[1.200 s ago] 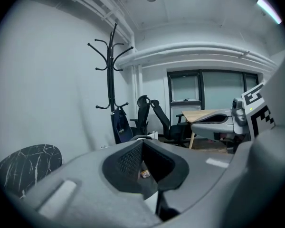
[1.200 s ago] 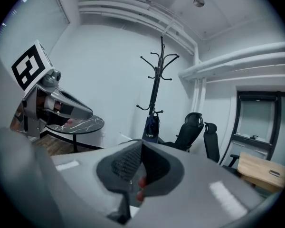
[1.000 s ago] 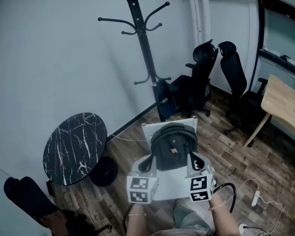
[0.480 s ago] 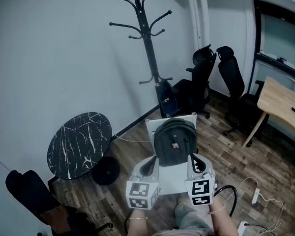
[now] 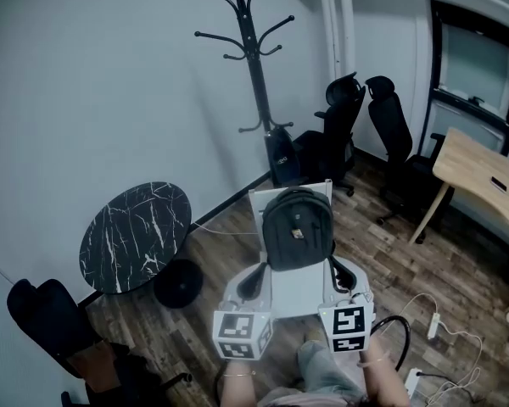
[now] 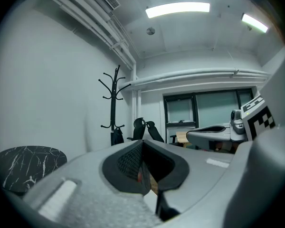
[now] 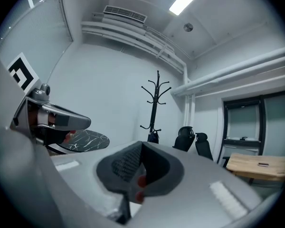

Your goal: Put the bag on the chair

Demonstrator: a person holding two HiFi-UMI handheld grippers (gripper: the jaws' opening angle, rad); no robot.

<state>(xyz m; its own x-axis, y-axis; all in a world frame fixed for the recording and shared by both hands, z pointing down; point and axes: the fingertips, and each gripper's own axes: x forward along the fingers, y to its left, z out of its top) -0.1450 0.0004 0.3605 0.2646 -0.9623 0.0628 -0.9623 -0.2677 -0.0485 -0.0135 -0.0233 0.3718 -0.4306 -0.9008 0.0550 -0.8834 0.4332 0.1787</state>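
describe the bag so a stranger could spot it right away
Find the black coat rack by the pale wall; in front stands a white chair. The bag is the dark grey backpack standing on its seat, rounded and framed by white, unlike the black office chairs behind.

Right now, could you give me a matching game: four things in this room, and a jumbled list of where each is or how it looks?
Things:
1. bag
2. coat rack
3. round table
4. desk

Descriptions:
A. pale wood, at the right edge
B. black with white veins
C. on the white chair
D. tall, by the wall

Pairs: 1-C, 2-D, 3-B, 4-A
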